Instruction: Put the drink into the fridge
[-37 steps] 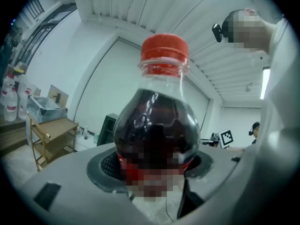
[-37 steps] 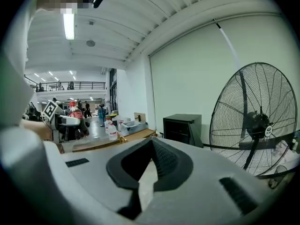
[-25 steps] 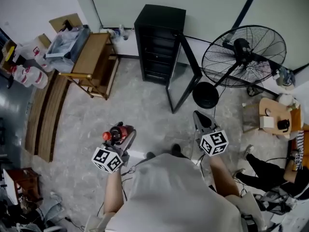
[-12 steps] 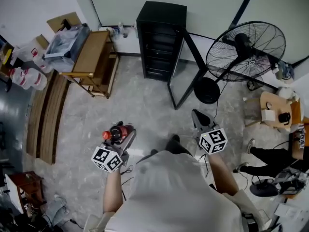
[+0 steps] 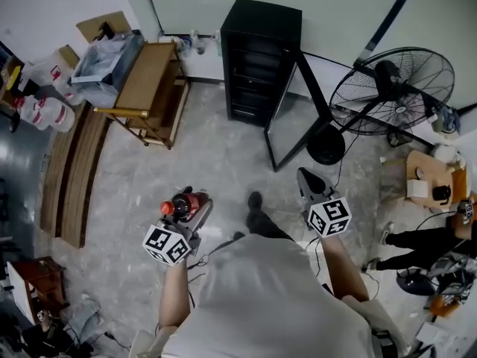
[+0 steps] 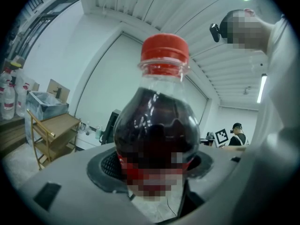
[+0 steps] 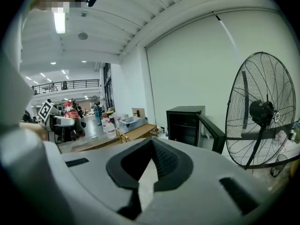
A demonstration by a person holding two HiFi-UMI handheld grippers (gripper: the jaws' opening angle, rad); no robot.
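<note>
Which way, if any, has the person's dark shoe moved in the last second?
Yes. The dark shoe has stepped forward, closer to the black fridge; before, it only peeked out beside the shirt.

Place: large industrial workshop or lab hall.
Ceiling: high, ribbed, hung with strip lights.
Upper level: railed gallery at the far end.
Floor: bare, marbled.
Gear: big pedestal fan, black fridge, wooden cart, water jugs.

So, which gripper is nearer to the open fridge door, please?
Right. The right gripper is just short of the fridge door; the left gripper, holding the bottle, is farther off to its left.
</note>
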